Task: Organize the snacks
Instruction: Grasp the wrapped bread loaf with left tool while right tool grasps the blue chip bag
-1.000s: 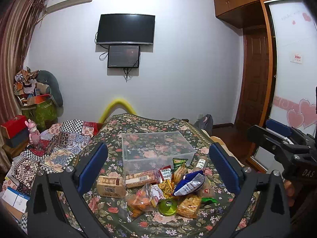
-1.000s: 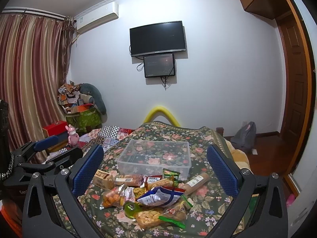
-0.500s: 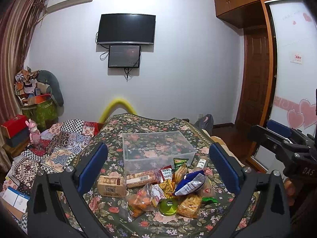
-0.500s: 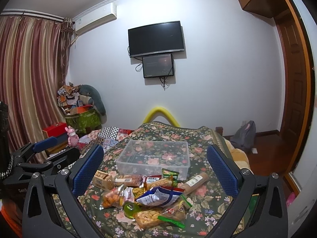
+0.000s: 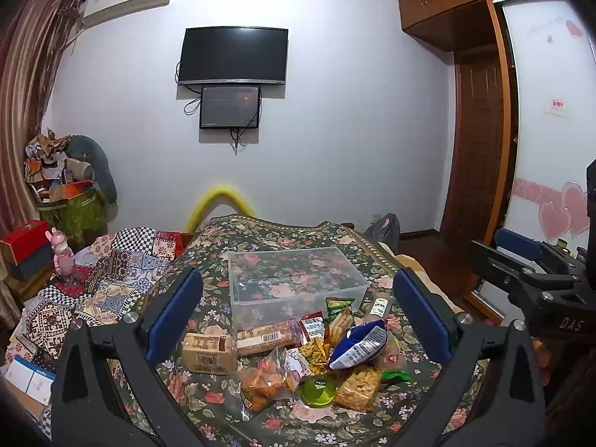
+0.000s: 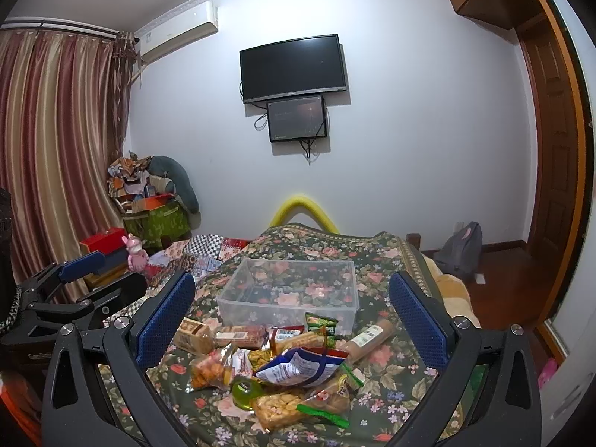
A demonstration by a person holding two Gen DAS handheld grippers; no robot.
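A clear plastic bin (image 5: 294,279) (image 6: 288,292) stands empty on the floral bed cover. A pile of snacks lies in front of it: a blue chip bag (image 5: 359,344) (image 6: 298,367), a tan cracker pack (image 5: 210,348), a long biscuit pack (image 5: 266,335), a green round tin (image 5: 318,390) (image 6: 244,391) and an orange snack bag (image 5: 262,376). My left gripper (image 5: 298,316) is open and empty above the pile. My right gripper (image 6: 290,320) is open and empty above it too. The right gripper also shows at the left wrist view's right edge (image 5: 529,272).
The floral bed cover (image 5: 260,231) spreads under everything. Patchwork quilts (image 5: 111,272) lie to the left. A red box (image 6: 106,242) and a pink toy (image 6: 135,251) stand by the curtain. A wooden door (image 5: 476,149) and a grey backpack (image 6: 460,247) are to the right.
Both grippers have stayed open and shifted only slightly. The snacks and the bin have not moved.
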